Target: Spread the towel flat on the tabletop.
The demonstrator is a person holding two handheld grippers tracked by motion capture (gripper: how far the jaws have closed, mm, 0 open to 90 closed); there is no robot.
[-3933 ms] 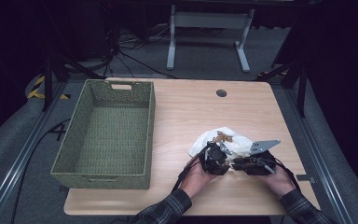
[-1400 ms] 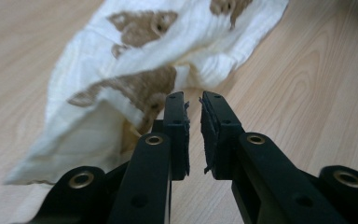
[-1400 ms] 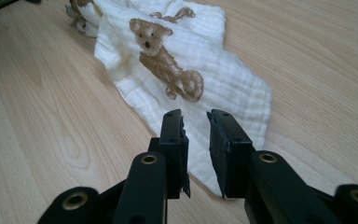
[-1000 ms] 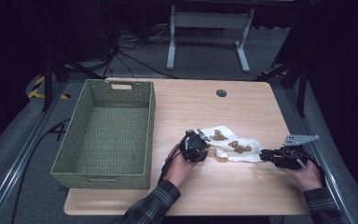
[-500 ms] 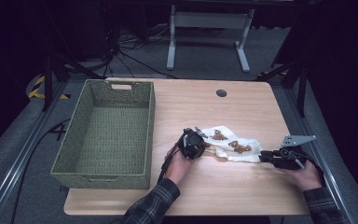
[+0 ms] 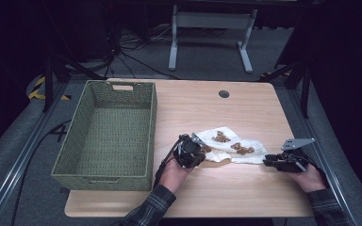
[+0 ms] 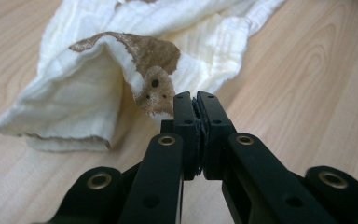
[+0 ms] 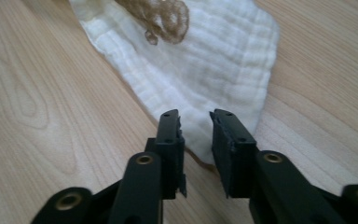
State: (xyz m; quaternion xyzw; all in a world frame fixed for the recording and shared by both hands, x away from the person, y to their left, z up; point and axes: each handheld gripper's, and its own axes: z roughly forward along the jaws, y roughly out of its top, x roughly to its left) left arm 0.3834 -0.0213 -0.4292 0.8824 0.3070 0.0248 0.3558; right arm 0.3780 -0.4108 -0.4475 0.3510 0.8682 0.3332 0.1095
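A cream muslin cloth (image 6: 231,147) printed with brown animal figures lies crumpled on the light wooden worktop (image 6: 207,108), right of the middle and toward the near edge. It stretches sideways between the two hands.

The left tongs (image 6: 199,149) sit at the cloth's left end. In the left gripper view the left tongs (image 7: 196,100) have their jaws pressed together, and a corner of the cloth (image 7: 135,60) bearing a brown printed face stands raised against their tip; whether fabric is caught between the pads I cannot tell.

The right tongs (image 6: 266,161) are at the cloth's right end, low over the worktop. In the right gripper view the right tongs (image 8: 196,122) stand a little apart, having just been closing, with the cloth's near corner (image 8: 200,88) lying in the gap between them; the pads do not press on it.

A woven green basket (image 6: 106,136) with cut-out handles stands on the left part of the worktop, well apart from the cloth.
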